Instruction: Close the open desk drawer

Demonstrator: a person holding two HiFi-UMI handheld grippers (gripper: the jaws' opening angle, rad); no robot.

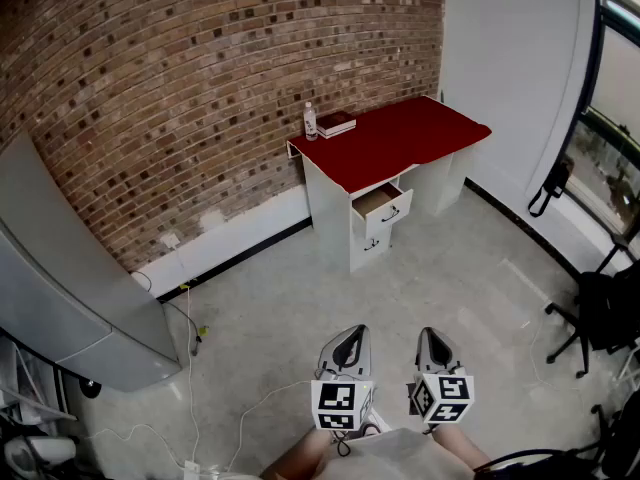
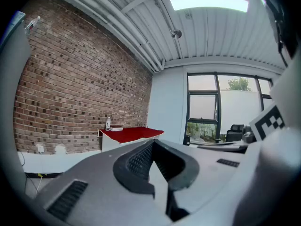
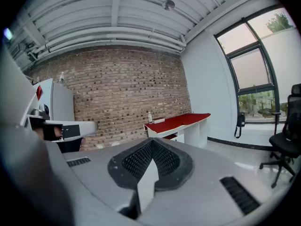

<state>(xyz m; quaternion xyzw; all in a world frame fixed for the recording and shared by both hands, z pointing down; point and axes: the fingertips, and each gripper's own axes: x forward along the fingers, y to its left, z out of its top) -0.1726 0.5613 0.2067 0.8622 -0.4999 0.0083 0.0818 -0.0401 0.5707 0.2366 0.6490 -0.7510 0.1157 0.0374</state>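
Observation:
A white desk with a red top (image 1: 400, 138) stands against the brick wall, far across the floor from me. Its upper drawer (image 1: 381, 204) is pulled out and shows a brown inside; the drawer below it (image 1: 371, 243) is pushed in. My left gripper (image 1: 348, 342) and right gripper (image 1: 432, 342) are held low and close to my body, side by side, both shut with nothing in them. In the left gripper view the desk (image 2: 132, 134) is small and distant past the left gripper (image 2: 153, 143). Beyond the right gripper (image 3: 151, 142) the desk (image 3: 182, 121) shows too.
A bottle (image 1: 310, 121) and a book (image 1: 336, 123) sit on the desk's far left corner. A grey cabinet (image 1: 70, 268) stands at the left, with cables (image 1: 190, 323) on the floor beside it. An office chair (image 1: 600, 318) and a hanging black bag (image 1: 550, 183) are at the right.

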